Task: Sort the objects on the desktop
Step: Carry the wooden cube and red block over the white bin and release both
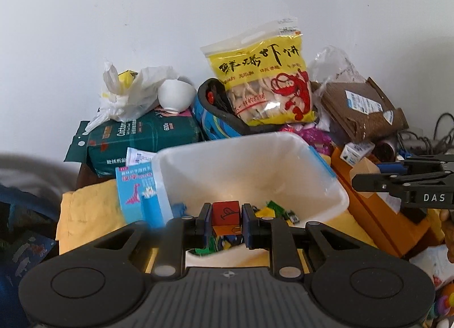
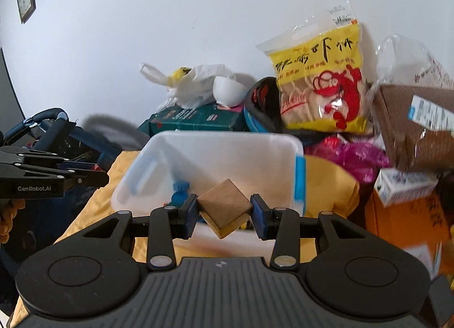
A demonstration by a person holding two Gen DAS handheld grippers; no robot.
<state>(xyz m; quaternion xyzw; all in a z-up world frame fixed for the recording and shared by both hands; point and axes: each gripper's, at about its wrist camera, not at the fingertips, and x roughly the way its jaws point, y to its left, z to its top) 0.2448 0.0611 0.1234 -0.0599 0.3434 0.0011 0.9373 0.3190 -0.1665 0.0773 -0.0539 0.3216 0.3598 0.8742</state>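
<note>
Left gripper [image 1: 226, 221] clamped on a small cube [image 1: 226, 212], red on the top face with a dark drawn mark, orange on the face below; pads pressing its two sides. Held above the near end of the white plastic bin [image 1: 339, 196]. Right gripper [image 2: 224, 216] clamped on one plain wooden block [image 2: 224, 203], flat and square, turned corner-on so two opposite corners meet the blue pads; darker brown on top, paler yellow along the edge. Held over the near rim of the same bin.

Two blocks gripped in all, one per gripper. One bin, translucent white with blue side clips, standing on a yellow cloth [image 1: 85, 208]. Inside the bin: a jumble of small green, yellow and blue pieces, too crowded to count.

Behind the bin: one yellow snack bag [image 1: 262, 78] with a red shrimp, leaning upright against the wall; one white bowl [image 1: 176, 94] tipped on a dark green tissue pack [image 1: 142, 140]; one crumpled white plastic bag [image 1: 133, 92] beside the bowl; one brown cardboard parcel [image 1: 360, 109] at the right; one blue dinosaur box [image 1: 136, 194] touching the bin's left wall.
</note>
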